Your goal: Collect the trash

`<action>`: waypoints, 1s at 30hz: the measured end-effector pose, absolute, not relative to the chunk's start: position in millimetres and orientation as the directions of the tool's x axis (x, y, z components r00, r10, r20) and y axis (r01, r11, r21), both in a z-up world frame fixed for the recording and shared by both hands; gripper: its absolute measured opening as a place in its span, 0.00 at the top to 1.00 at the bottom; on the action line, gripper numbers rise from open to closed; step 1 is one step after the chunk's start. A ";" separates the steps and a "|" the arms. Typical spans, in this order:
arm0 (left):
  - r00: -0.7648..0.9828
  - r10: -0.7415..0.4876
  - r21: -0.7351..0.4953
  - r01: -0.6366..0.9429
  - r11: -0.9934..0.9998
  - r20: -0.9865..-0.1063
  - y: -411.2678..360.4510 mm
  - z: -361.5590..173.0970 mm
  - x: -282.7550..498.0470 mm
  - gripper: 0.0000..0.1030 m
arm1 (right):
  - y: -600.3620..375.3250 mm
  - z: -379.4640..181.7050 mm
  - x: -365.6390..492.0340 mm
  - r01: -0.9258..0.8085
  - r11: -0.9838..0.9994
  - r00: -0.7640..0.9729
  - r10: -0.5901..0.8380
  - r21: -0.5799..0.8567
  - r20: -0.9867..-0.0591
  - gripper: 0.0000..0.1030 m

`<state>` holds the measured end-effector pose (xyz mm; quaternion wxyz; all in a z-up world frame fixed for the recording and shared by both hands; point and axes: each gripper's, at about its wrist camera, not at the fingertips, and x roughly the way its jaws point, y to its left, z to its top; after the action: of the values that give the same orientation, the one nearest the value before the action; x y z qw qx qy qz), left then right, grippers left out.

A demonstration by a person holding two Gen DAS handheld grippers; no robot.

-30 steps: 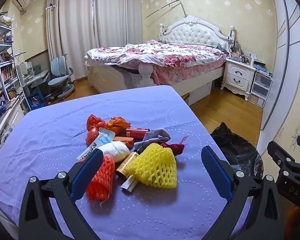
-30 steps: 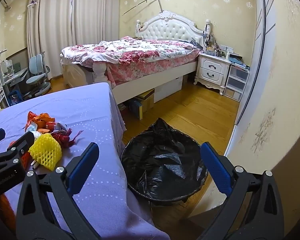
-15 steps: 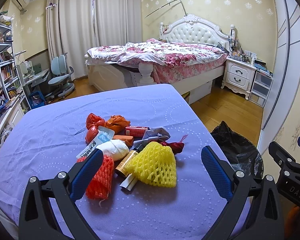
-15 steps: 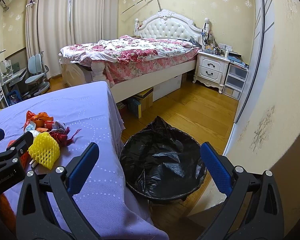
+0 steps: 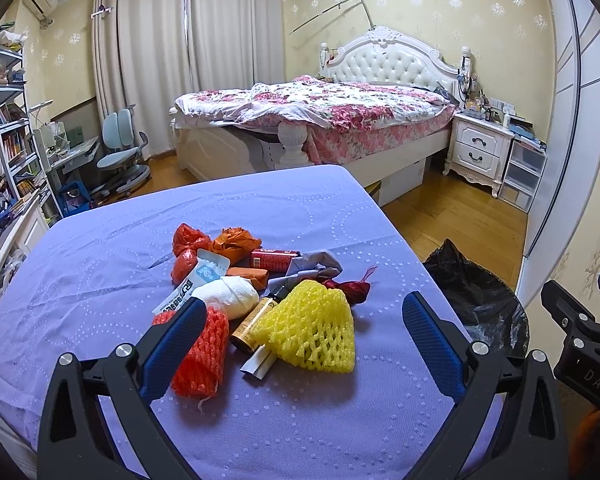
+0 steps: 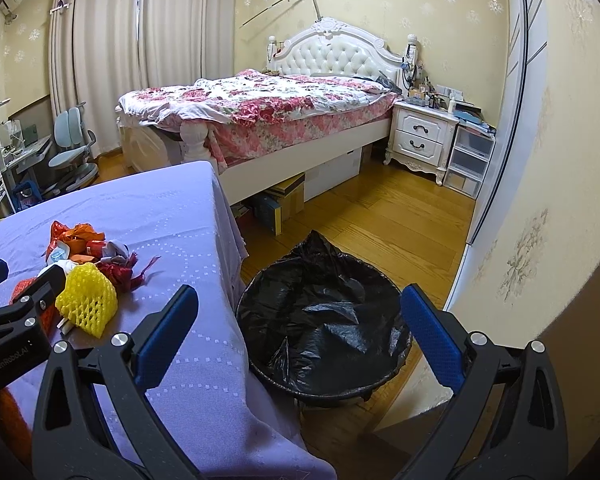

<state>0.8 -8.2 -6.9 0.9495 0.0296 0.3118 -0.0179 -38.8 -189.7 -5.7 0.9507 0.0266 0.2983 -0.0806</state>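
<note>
A heap of trash lies on the purple tablecloth [image 5: 100, 264]: a yellow foam net [image 5: 310, 330], an orange foam net [image 5: 200, 354], a white paper wad [image 5: 230, 298], a small brown bottle [image 5: 250, 326], orange wrappers [image 5: 232, 242] and a red wrapper [image 5: 350, 288]. My left gripper [image 5: 304, 342] hovers open just in front of the heap, holding nothing. My right gripper [image 6: 298, 334] is open and empty above the table's right edge, facing the bin with its black bag [image 6: 324, 316] on the floor. The yellow foam net [image 6: 86, 300] shows at its left.
A bed [image 5: 320, 116] with a floral cover stands behind the table. A white nightstand [image 5: 480, 148] and plastic drawers [image 5: 522, 174] line the right wall. A desk chair [image 5: 120, 148] and bookshelves [image 5: 8, 132] fill the left side. Wooden floor [image 6: 380, 216] lies between table and bed.
Both views have shifted slightly; the heap and bin sit a little differently in frame. Nothing was grasped or moved.
</note>
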 end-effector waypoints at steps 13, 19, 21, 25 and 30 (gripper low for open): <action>0.803 -0.016 0.045 0.053 0.998 -0.595 -6.8 -7.9 -0.2 0.05 | -190.0 -5.4 -38.3 0.168 0.986 0.808 -0.137 0.002 -0.573 0.04; 0.803 -0.015 0.046 0.053 0.998 -0.596 -7.2 -8.4 0.0 0.05 | -190.5 -6.0 -38.5 0.168 0.986 0.808 -0.136 0.003 -0.574 0.04; 0.802 -0.016 0.044 0.053 0.998 -0.597 -7.2 -8.9 0.1 0.05 | -189.9 -5.5 -37.8 0.169 0.986 0.808 -0.136 0.003 -0.573 0.04; 0.803 -0.015 0.045 0.052 0.998 -0.596 -7.4 -8.3 0.2 0.05 | -190.5 -6.0 -38.2 0.169 0.986 0.807 -0.136 0.003 -0.574 0.04; 0.802 -0.015 0.045 0.052 0.998 -0.597 -7.5 -8.4 0.4 0.05 | -190.5 -5.8 -37.5 0.169 0.986 0.807 -0.137 0.003 -0.575 0.04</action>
<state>0.4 -7.5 -8.4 0.9489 0.0295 0.3138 -0.0179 -37.5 -190.5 -5.8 0.9501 0.0271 0.3003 -0.0805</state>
